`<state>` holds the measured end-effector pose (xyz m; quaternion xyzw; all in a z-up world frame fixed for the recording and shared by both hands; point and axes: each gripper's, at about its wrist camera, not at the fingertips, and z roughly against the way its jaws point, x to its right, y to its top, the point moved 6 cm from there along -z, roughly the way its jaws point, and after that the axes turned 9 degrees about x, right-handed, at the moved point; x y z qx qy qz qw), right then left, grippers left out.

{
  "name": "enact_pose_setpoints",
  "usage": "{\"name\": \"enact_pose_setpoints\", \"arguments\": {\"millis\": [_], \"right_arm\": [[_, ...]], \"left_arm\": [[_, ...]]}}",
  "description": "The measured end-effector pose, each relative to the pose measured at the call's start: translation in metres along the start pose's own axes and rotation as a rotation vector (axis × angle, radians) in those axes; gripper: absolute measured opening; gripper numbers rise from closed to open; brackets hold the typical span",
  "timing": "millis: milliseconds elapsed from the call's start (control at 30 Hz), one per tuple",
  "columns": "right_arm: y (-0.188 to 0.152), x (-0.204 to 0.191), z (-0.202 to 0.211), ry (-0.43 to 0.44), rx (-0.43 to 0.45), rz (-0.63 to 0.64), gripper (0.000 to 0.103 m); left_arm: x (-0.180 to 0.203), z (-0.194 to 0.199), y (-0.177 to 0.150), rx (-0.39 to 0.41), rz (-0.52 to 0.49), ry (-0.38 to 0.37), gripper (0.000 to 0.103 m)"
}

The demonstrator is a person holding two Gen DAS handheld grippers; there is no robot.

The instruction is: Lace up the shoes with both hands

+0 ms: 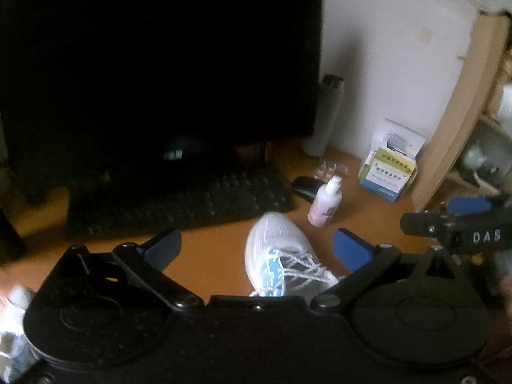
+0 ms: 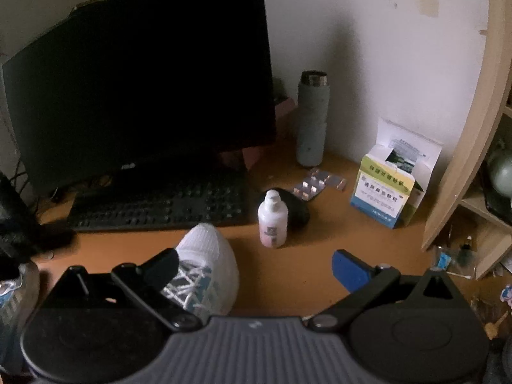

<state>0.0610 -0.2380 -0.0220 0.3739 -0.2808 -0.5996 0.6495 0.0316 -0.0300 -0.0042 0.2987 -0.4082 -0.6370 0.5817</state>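
Currently both tools are held above the front edge of the desk (image 2: 304, 265), and neither has hold of anything. Left gripper (image 1: 256, 248): its blue-padded fingers (image 1: 350, 251) stand wide apart, with the white shoe (image 1: 278, 249) lying between them on the desk, not touched by either pad. Right gripper (image 2: 252, 265): fingers (image 2: 348, 272) likewise spread wide and empty; the shoe sits beside and partly behind its left finger, and contact there cannot be confirmed.

The shoe is white mesh with blue side panels, toe pointing toward the keyboard (image 2: 160, 204). White laces (image 1: 300, 265) cross over the dark tongue in several rows; their ends are hidden behind the tool bodies. A second shoe (image 2: 12, 291) is partly visible at the left edge of the right wrist view, near the front left of the desk.

Other items noted: a dark monitor (image 2: 137, 89) at the back of the desk with the keyboard in front of it; a small white bottle (image 2: 272, 219) standing just beyond the shoe's toe, with a black mouse (image 2: 297, 208) directly behind it; blister packs (image 2: 318, 184) lying flat; a grey flask (image 2: 312, 118) upright near the wall; an open box (image 2: 392, 185) toward the back right corner, beside a wooden shelf unit (image 2: 464, 147)
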Motion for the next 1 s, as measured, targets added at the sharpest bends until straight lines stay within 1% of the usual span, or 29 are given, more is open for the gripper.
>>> {"name": "enact_pose_setpoints", "arguments": {"millis": [67, 133, 200, 300, 400, 533, 633, 700, 767, 833, 933, 1000], "right_arm": [[-0.001, 0.001, 0.001, -0.004, -0.007, -0.002, 0.102], [-0.002, 0.003, 0.002, -0.007, -0.015, -0.004, 0.102], [-0.003, 0.004, 0.003, -0.011, -0.022, -0.005, 0.102], [-0.005, 0.006, 0.004, -0.016, -0.033, -0.008, 0.102], [-0.006, 0.001, 0.005, -0.004, -0.039, 0.008, 0.102], [-0.006, -0.006, 0.006, 0.015, -0.046, 0.031, 0.102], [-0.007, -0.012, 0.007, 0.029, -0.052, 0.049, 0.102], [-0.007, -0.014, 0.008, 0.034, -0.051, 0.053, 0.102], [-0.007, -0.015, 0.008, 0.035, -0.051, 0.053, 0.102], [-0.008, -0.016, 0.009, 0.041, -0.052, 0.05, 0.102], [-0.009, -0.017, 0.01, 0.044, -0.053, 0.049, 0.102], [-0.009, -0.019, 0.011, 0.047, -0.054, 0.053, 0.102]], "left_arm": [[0.004, -0.008, -0.006, -0.053, 0.011, 0.023, 0.103], [0.003, -0.014, -0.012, -0.089, 0.024, 0.029, 0.103], [0.0, -0.018, -0.018, -0.126, 0.052, 0.03, 0.103], [-0.004, -0.024, -0.021, -0.175, 0.114, 0.064, 0.103], [-0.007, -0.024, -0.019, -0.164, 0.146, 0.089, 0.103], [-0.005, -0.018, -0.013, -0.135, 0.159, 0.081, 0.103], [0.001, -0.02, -0.014, -0.138, 0.129, 0.08, 0.103], [0.005, -0.02, -0.016, -0.142, 0.089, 0.097, 0.103], [0.006, -0.02, -0.018, -0.145, 0.074, 0.105, 0.103], [0.004, -0.018, -0.018, -0.145, 0.08, 0.106, 0.103], [-0.002, -0.012, -0.018, -0.108, 0.114, 0.109, 0.103], [-0.004, -0.011, -0.018, -0.105, 0.122, 0.115, 0.103]]}}
